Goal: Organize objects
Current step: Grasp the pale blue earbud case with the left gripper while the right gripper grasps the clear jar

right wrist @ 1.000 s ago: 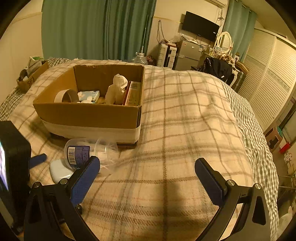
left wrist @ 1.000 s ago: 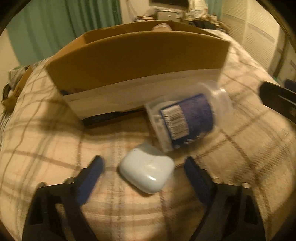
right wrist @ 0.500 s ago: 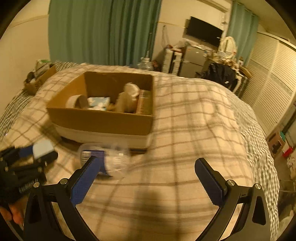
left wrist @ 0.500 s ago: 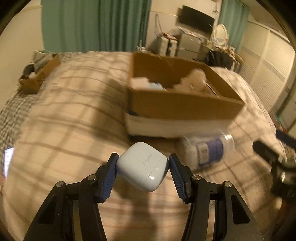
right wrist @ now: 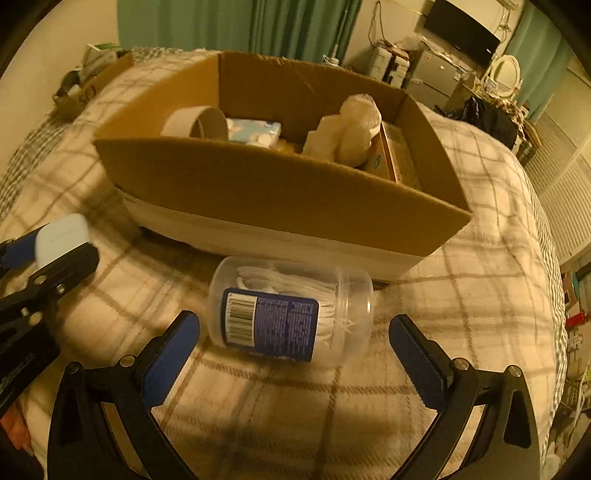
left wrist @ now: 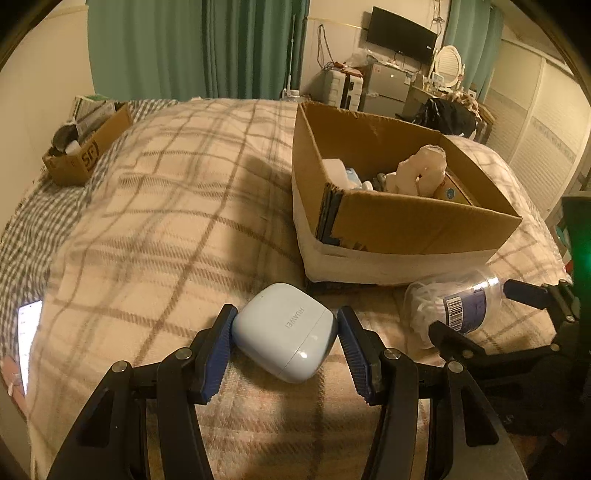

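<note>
On plaid-blanket bed (left wrist: pixel 177 206), left gripper (left wrist: pixel 284 334) clamping pale blue rounded earbud case (left wrist: pixel 284 330), right gripper (right wrist: pixel 293 345) wide around clear plastic jar with blue label (right wrist: pixel 288 312) lying sideways, near open brown cardboard box (right wrist: pixel 258 188).

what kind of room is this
Most likely a bedroom: the work happens on a bed with a plaid blanket, green curtains hang behind it, and a wall TV and vanity mirror stand beyond.
</note>
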A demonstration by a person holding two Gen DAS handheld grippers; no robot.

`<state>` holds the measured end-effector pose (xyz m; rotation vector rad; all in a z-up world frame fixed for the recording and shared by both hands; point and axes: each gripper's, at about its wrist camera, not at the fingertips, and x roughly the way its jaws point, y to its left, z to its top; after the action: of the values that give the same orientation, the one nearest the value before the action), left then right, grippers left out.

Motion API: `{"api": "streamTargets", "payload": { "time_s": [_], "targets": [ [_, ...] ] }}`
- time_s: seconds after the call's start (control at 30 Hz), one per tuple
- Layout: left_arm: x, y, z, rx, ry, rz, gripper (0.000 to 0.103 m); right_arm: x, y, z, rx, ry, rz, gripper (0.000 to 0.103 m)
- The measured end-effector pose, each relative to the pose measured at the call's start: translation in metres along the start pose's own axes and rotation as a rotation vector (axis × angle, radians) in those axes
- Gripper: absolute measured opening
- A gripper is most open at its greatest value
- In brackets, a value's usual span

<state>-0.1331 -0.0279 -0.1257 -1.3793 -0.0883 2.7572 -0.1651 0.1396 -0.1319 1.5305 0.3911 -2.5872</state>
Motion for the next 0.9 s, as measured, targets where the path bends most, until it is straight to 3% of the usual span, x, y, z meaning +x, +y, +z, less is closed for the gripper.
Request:
{"api": "streamTargets", "payload": {
  "time_s": [0.2,0.27,0.3,0.6,0.9],
  "targets": [
    [-0.002,0.0,-0.002,-0.005,-0.007,-0.002,0.056,0.013,0.005,0.004,0.0,0.013,-0.023,0.102],
    [-0.004,0.0,-0.004,-0.005,-0.008,-0.001,0.056,0.01,0.007,0.001,-0.015,0.006,-0.028,0.091],
    [-0.005,0.0,-0.006,-0.003,-0.008,0.001,0.056,0.006,0.008,0.0,-0.023,-0.005,-0.027,0.091],
    [-0.028,-0.008,-0.017,0.018,-0.017,0.009,0.057,-0.057,-0.002,-0.028,0.021,-0.143,0.026,0.09],
    [-0.07,-0.019,-0.017,0.019,-0.084,-0.085,0.057,-0.125,-0.018,-0.049,0.022,-0.265,0.099,0.09]
  ]
}}
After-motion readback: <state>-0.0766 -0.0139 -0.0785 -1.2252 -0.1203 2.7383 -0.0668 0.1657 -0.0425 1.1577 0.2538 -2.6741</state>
